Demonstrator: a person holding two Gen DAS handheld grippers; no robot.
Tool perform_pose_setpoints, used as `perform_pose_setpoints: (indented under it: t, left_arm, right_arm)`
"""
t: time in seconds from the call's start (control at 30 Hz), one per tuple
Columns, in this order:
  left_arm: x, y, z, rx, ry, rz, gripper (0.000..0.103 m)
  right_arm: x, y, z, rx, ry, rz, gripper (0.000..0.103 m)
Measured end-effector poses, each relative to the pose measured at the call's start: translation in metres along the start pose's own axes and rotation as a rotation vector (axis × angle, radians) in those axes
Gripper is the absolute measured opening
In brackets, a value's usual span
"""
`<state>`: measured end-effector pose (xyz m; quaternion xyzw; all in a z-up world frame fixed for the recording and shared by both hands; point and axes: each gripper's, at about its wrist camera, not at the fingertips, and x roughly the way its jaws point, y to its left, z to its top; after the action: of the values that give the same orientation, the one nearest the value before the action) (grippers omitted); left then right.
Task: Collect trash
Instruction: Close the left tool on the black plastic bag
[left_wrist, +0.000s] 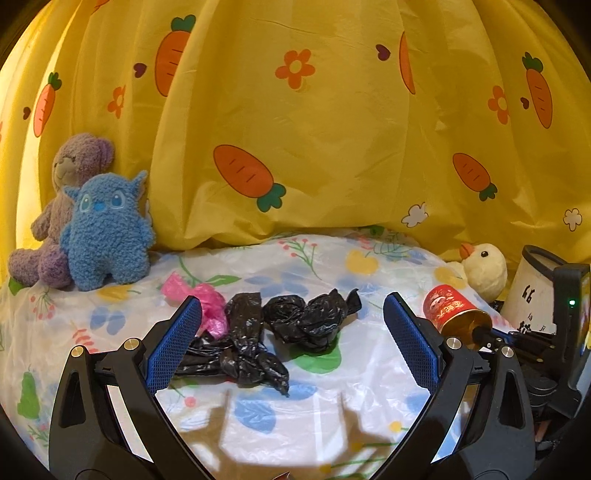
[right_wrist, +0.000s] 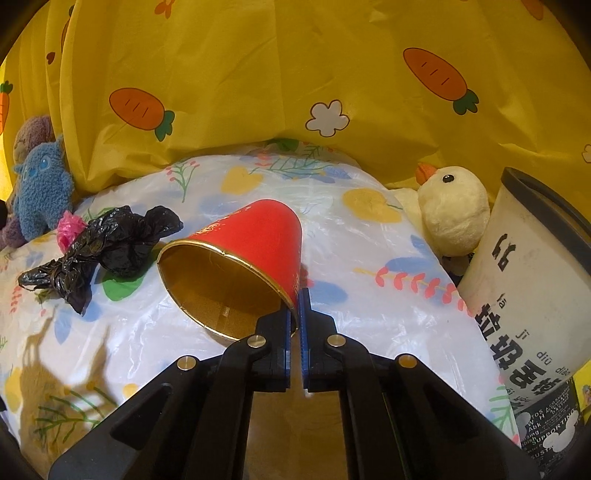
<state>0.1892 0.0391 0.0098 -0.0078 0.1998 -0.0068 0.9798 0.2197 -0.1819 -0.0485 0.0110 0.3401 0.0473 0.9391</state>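
Note:
A red paper cup (right_wrist: 243, 254) with a gold inside lies on its side on the floral sheet (right_wrist: 362, 236). My right gripper (right_wrist: 294, 306) is shut on the cup's rim, one pad inside and one outside. In the left wrist view the same red cup (left_wrist: 448, 306) shows at the right with the right gripper's tip at its mouth. My left gripper (left_wrist: 291, 325) stands open, its blue pads (left_wrist: 173, 343) wide apart over crumpled black plastic bags (left_wrist: 258, 332). A pink bag (left_wrist: 207, 302) lies just behind the left pad. A white trash bin (right_wrist: 532, 280) stands at the right.
A yellow duck toy (right_wrist: 452, 210) sits between the cup and the bin. A blue plush (left_wrist: 107, 232) and a purple bear (left_wrist: 70, 177) sit at the back left. A yellow carrot-print curtain (left_wrist: 314, 129) hangs behind the bed.

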Motion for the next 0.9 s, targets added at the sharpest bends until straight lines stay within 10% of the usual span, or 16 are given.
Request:
perform_pose_setpoints:
  t: [0.47, 0.9]
  left_arm:
    - [0.082, -0.027, -0.006, 0.043, 0.157, -0.083, 0.072]
    - [0.105, -0.037, -0.020, 0.087, 0.256, -0.092, 0.013]
  right_arm:
    - [-0.039, -0.033, -0.007, 0.086, -0.080, 0.033, 0.005]
    - [-0.050, -0.038, -0.009, 0.097, -0.101, 0.044, 0.005]
